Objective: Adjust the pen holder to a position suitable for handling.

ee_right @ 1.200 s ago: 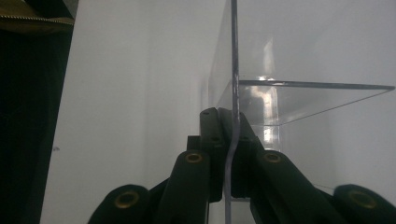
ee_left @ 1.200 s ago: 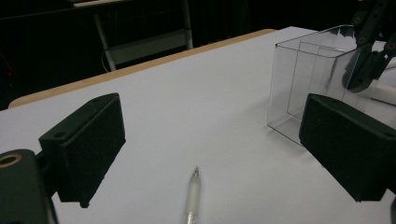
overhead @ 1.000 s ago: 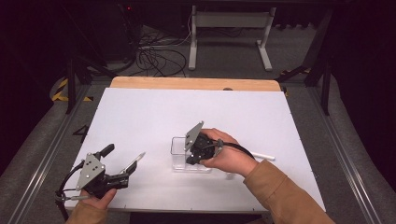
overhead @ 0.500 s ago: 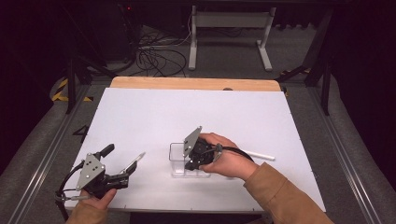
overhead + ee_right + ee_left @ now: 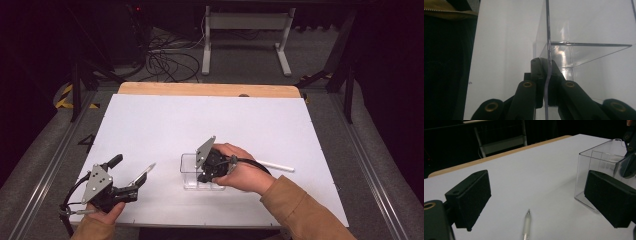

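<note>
The clear box (image 5: 197, 175) has slid a little toward the person's edge of the surface (image 5: 210, 120) since a second ago – earlier it stood a touch farther up and to the right. It stays upright and open-topped, with nothing visible inside. The right tongs (image 5: 205, 176) have come with it, clamped on its wall throughout.

Right gripper view: the two jaws are pressed tight together with the thin transparent wall (image 5: 548, 50) between them, the pane running straight up from the pinch. A firm grip, as closed as it goes with the pane between.

My reading – the box is being dragged or repositioned nearer the pens, probably so they can be dropped in. Nothing is in it yet, so the work looks early.

Left tongs (image 5: 134, 179) have not shifted. They rest low at the near left corner of the surface, jaws standing wide apart and gripping nothing. In the left gripper view a pen (image 5: 526, 226) lies flat on the surface between the jaws, tip pointing away, touched by neither pad; the box stands just beyond the right-hand jaw.

A second pen (image 5: 275, 166) lies flat on the surface to the right of the box, beyond the right hand (image 5: 245, 172), well apart from the first.

Pose: the right forearm comes in from the lower right, hand wrapped over the gripper body, grey plate tilted up and left, jaws at the box's near right wall. The left hand holds its gripper near level, jaws pointing up and to the right toward the box.
</note>
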Demonstrator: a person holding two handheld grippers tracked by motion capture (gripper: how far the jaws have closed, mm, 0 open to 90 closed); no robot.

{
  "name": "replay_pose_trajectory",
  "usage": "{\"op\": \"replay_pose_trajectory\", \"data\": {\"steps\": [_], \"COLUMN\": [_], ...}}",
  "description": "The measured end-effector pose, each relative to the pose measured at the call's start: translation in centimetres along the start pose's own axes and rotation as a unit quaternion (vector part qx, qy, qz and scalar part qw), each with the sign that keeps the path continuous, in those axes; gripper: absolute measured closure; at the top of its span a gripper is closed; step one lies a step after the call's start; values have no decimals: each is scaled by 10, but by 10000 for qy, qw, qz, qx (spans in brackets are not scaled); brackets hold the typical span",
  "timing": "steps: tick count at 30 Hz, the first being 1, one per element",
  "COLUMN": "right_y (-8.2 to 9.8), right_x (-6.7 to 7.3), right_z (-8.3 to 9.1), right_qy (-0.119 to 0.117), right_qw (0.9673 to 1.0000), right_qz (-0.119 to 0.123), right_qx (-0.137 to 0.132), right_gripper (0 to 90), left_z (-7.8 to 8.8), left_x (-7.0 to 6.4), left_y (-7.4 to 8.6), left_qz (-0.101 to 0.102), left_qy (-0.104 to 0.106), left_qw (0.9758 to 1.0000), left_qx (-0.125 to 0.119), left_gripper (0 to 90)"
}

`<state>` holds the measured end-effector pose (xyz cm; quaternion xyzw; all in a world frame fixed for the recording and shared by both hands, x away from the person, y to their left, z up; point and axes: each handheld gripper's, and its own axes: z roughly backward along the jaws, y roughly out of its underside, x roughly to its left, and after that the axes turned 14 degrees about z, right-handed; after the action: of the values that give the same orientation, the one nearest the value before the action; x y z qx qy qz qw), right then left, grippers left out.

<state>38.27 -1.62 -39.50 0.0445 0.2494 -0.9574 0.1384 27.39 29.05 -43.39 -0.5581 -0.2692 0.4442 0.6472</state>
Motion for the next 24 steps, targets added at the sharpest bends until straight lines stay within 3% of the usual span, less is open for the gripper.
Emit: {"op": "replay_pose_trajectory", "data": {"steps": [11, 16, 17, 18, 24], "right_y": [-1, 0, 0, 1, 2], "right_x": [1, 2, 2, 2, 5], "right_z": [1, 5, 7, 14, 30], "right_qy": [49, 89, 141, 259, 573], "right_qw": [10000, 9998, 9996, 9987, 9954], "right_qz": [-29, -102, -118, -166, -192], "right_qx": [-38, -164, -192, -395, -748], "right_gripper": [853, 769, 739, 693, 560], "left_z": [0, 0, -1, -1, -2], "left_x": [0, 0, 0, 0, 0], "left_y": [0, 0, 0, 0, -1], "left_qz": [10, -6, -5, -4, -32], "left_qy": [1, 5, 5, 11, -4], "left_qw": [10000, 10000, 10000, 10000, 10000], "left_qx": [-4, 6, 8, 8, 45], "left_gripper": [78, 78, 78, 78, 76]}}
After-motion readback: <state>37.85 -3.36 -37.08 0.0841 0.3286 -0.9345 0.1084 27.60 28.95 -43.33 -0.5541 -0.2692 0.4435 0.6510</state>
